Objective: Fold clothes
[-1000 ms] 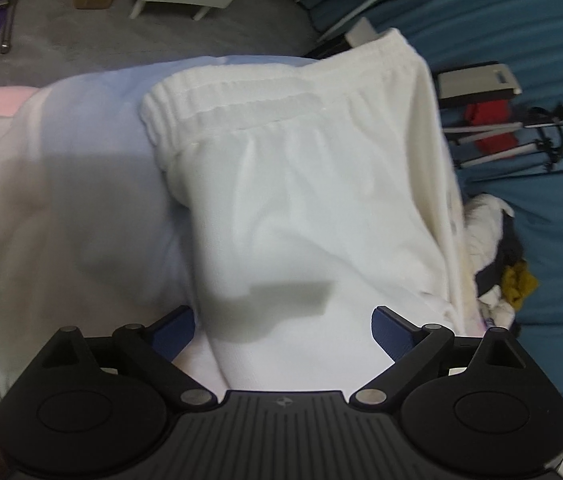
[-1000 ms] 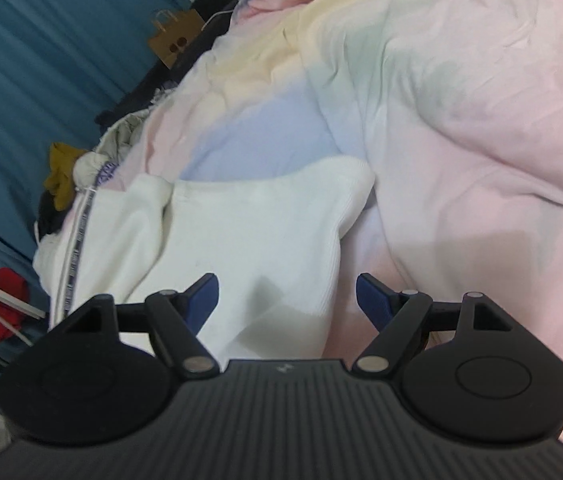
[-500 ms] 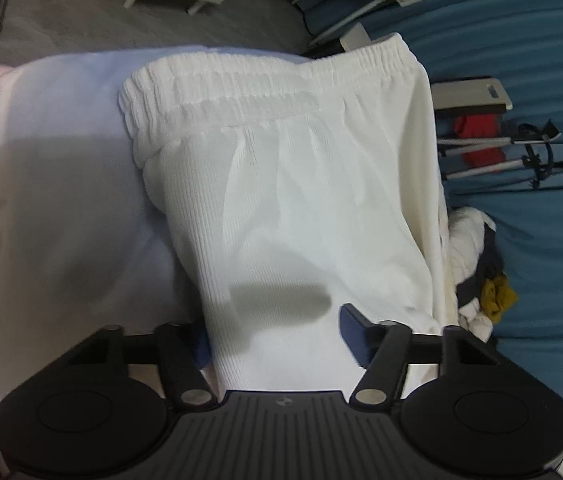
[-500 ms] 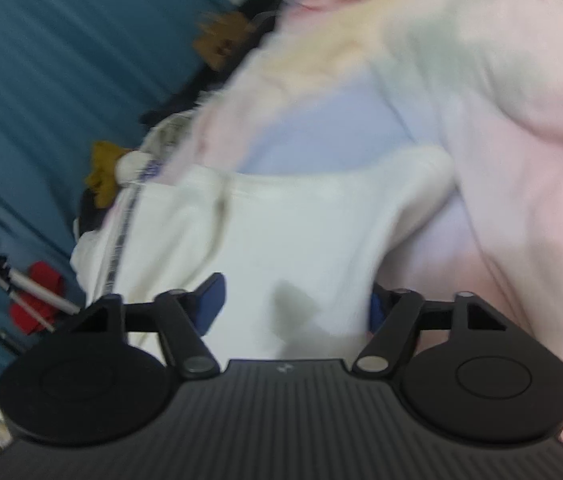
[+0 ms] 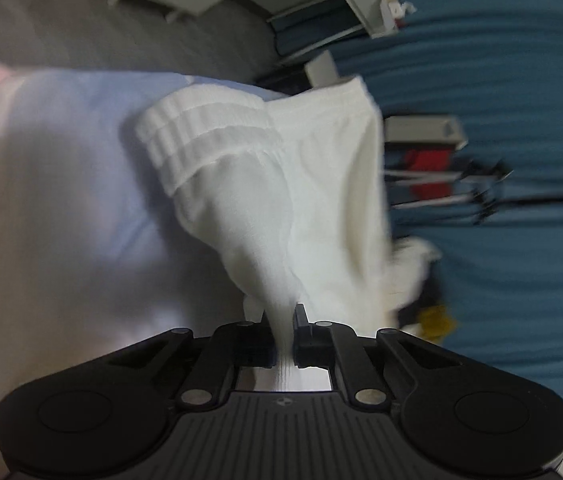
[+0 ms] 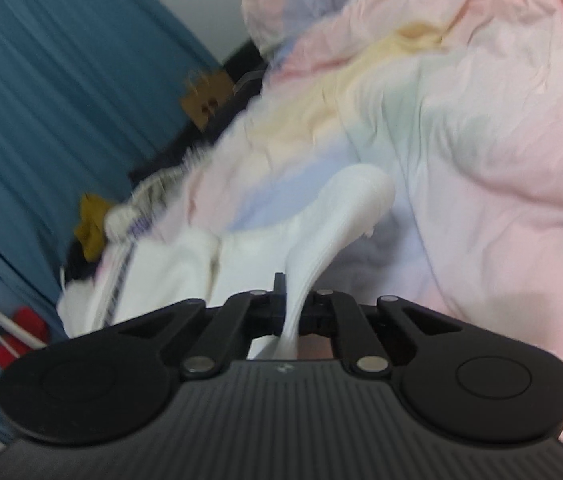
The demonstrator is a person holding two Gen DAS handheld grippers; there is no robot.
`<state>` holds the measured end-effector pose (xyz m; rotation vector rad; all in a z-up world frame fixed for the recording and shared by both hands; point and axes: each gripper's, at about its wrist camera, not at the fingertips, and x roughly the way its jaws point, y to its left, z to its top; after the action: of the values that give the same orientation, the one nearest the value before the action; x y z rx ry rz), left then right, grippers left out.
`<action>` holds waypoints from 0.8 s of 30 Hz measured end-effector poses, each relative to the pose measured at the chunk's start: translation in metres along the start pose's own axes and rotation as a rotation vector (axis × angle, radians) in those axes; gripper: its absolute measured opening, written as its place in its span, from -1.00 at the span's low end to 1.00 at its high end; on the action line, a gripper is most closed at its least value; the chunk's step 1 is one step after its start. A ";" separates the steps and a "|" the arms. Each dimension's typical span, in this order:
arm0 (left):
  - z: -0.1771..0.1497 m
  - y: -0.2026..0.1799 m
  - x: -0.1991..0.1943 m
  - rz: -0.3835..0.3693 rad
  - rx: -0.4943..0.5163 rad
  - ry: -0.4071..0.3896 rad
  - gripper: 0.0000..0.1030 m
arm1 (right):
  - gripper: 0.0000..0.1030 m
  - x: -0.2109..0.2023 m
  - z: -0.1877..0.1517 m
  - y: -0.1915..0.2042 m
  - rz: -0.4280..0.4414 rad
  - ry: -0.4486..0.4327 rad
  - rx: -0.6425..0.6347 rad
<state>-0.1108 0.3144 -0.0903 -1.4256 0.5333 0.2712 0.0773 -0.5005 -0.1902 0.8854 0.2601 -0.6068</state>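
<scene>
**Two hand-held grippers, one white garment**

One pair of white shorts (image 5: pixel 281 184) lies on the bed (image 6: pixel 501 140), near its edge beside the blue curtain (image 5: pixel 521 260). The left hand-held gripper (image 5: pixel 283 334) has its two fingers pinched narrow on a gathered fold of the fabric, which rises taut toward the ribbed waistband (image 5: pixel 201 136). The right hand-held gripper (image 6: pixel 293 312) is likewise clamped on a bunched strip of the same shorts (image 6: pixel 333 224), pulled up from the pastel bedsheet. Beyond the bed's edge sits one heap of other clothes (image 6: pixel 97 224), with a single mustard-yellow piece showing. Both views are motion-blurred.
</scene>
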 end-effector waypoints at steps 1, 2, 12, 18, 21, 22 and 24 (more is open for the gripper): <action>0.004 0.000 -0.004 -0.027 -0.019 -0.001 -0.86 | -0.90 -0.006 0.002 0.004 0.006 -0.023 -0.015; 0.008 -0.002 -0.005 -0.046 -0.031 -0.003 -0.87 | -0.90 -0.010 0.004 0.010 0.016 -0.039 -0.028; 0.052 -0.130 0.064 -0.077 0.183 -0.019 -0.86 | -0.90 0.037 0.036 0.150 0.145 -0.126 -0.208; 0.089 -0.198 0.196 -0.005 0.259 -0.058 -0.86 | -0.90 0.155 0.036 0.236 0.110 -0.094 -0.369; 0.103 -0.216 0.274 0.049 0.285 -0.070 -0.85 | -0.90 0.210 0.019 0.261 0.075 -0.071 -0.486; 0.106 -0.219 0.298 0.079 0.293 -0.067 -0.85 | -0.90 0.226 0.012 0.266 0.066 -0.062 -0.524; 0.112 -0.220 0.336 0.130 0.299 -0.061 -0.83 | -0.89 0.256 -0.004 0.273 0.048 -0.038 -0.606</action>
<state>0.3040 0.3483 -0.0634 -1.0920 0.5908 0.3234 0.4455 -0.4654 -0.1323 0.2950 0.3626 -0.4596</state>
